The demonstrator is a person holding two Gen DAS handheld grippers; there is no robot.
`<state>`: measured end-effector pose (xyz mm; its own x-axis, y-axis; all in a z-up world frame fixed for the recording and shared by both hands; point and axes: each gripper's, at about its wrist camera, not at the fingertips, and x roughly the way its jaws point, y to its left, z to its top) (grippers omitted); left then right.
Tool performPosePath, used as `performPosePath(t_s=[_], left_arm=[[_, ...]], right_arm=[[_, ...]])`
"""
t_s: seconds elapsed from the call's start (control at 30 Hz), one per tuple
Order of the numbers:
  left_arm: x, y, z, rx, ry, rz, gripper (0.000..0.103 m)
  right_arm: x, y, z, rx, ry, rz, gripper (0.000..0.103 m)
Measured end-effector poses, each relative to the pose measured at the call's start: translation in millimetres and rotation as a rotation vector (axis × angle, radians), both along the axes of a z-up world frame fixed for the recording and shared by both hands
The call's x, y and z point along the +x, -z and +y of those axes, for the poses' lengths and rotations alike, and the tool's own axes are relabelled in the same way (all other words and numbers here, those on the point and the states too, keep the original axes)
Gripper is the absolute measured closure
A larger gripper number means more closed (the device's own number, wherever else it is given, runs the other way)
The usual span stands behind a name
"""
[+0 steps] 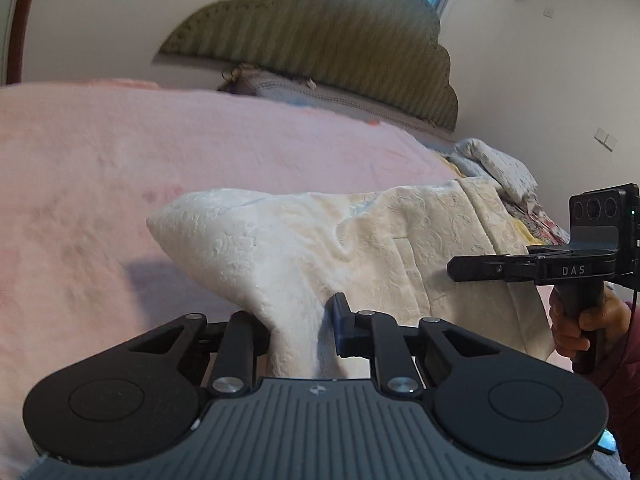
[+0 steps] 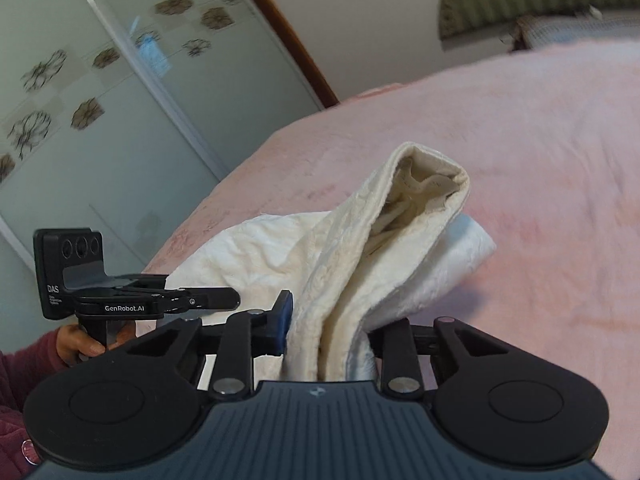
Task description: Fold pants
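Observation:
The cream-white textured pants point(image 1: 320, 248) are lifted above the pink bed blanket point(image 1: 120, 152). My left gripper point(image 1: 298, 332) is shut on a bunched part of the pants, which rise from between its fingers. My right gripper point(image 2: 328, 336) is shut on another bunched edge of the pants point(image 2: 360, 248), with an open fold showing the inner lining. The right gripper also shows in the left wrist view point(image 1: 480, 270), pinching the pants at the right. The left gripper shows in the right wrist view point(image 2: 224, 298) at the left.
The pink blanket point(image 2: 540, 160) covers the bed. A green padded headboard point(image 1: 320, 40) and a grey pillow point(image 1: 280, 84) stand at the far end. A pile of patterned bedding point(image 1: 500, 168) lies at the right. A glass wardrobe door point(image 2: 100, 100) is at the left.

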<state>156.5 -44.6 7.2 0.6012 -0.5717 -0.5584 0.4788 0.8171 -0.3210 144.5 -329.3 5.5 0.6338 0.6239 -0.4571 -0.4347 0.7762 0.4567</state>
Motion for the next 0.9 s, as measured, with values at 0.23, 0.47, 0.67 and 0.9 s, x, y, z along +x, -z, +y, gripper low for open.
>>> performPosePath(t_s=[0.23,0.47,0.67,0.9], left_arm=[[84,-23,24,0.049,-0.116,-0.023,0.084],[166,1,23,0.127,-0.190,0.026,0.082],[180,27,23,0.187,-0.220,0.043,0.061],[144,15,39,0.368,-0.350,-0.037,0.020]], right_arm=[[72,-26,32,-0.037,0.009,-0.085,0.076],[156,-13,62,-0.067,0.078,-0.051,0.076],[186,26,55,-0.057,0.202,0.078,0.064],[138,22,31,-0.104,0.414,0.062,0.047]])
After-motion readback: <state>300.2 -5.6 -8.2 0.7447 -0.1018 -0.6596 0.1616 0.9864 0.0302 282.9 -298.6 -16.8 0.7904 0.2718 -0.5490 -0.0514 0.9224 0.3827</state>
